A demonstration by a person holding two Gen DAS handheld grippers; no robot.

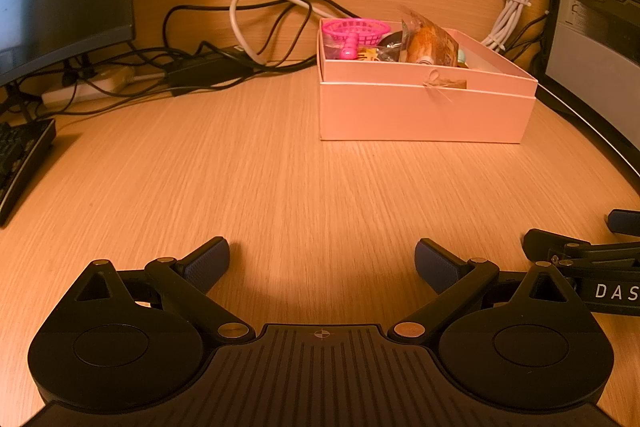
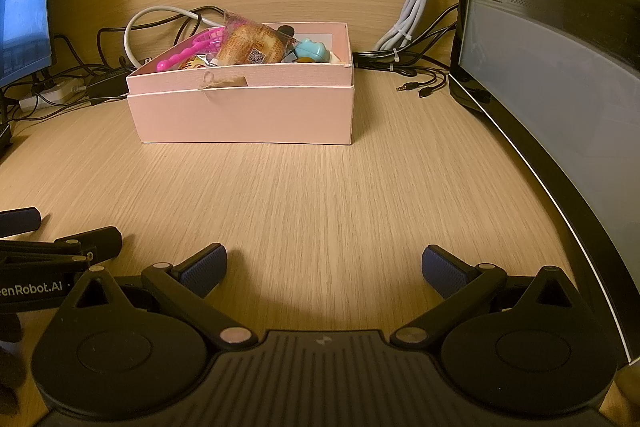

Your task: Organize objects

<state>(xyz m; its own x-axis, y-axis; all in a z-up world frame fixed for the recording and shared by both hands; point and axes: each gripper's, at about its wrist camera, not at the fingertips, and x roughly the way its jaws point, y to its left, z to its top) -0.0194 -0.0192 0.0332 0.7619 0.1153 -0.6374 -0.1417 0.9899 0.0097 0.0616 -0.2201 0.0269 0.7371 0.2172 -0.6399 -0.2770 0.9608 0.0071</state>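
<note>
On a wood-grain desk (image 2: pixel 320 195) we see a pink box (image 2: pixel 244 115) near the back wall, long side facing us. A pink toy basket (image 1: pixel 357 31) tilts inside, handle forward, beside a snack packet (image 2: pixel 250 45); deeper contents are hidden. The left gripper (image 1: pixel 322 265) and right gripper (image 2: pixel 324 269) hover wide open, empty.

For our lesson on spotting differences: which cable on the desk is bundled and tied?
The grey cable hanging right of the pink box; it is folded into a hank and cinched with ties, while the black cables run loose.
</note>
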